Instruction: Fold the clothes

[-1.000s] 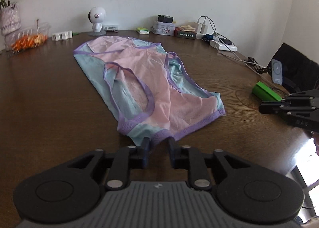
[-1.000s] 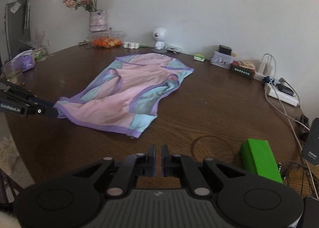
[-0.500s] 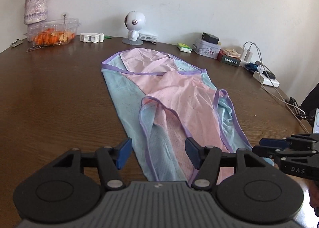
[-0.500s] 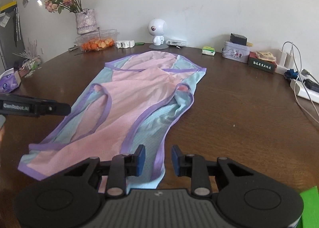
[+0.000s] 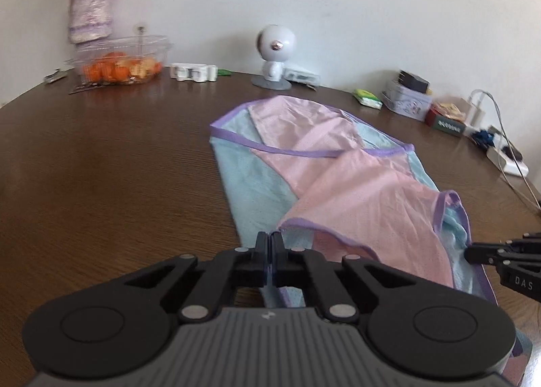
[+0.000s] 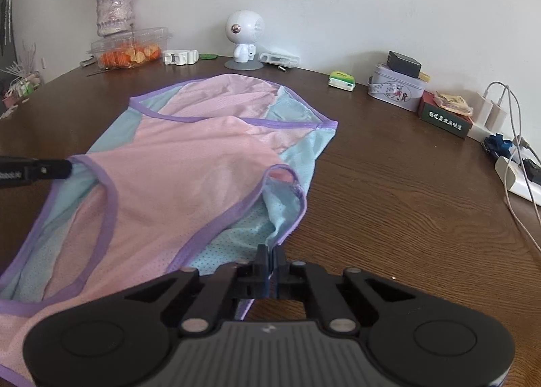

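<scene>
A: Where is the vest (image 5: 341,190) lying?

B: Flat on the brown worktop (image 5: 101,184), pink and pale blue with purple trim. In the left wrist view it runs from 12 o'clock, near a white round gadget (image 5: 274,59), down to 6 o'clock at the camera. Its far end looks turned back over itself.

A: What are the claws doing?

B: The left claw (image 5: 271,248) is clenched on the vest's near left edge, by an armhole. The right claw (image 6: 270,262) is clenched on the opposite edge, at a bunched blue strip.

A: Why grip both sides?

B: I judge that two matching pinches let the near part lift evenly, so it can be carried toward 12 o'clock without twisting.

A: Anything in the way?

B: Fruit box (image 5: 121,62) at 10 o'clock, tin (image 6: 395,91) and cables (image 6: 514,163) at 2 o'clock, all well apart from the cloth.
</scene>
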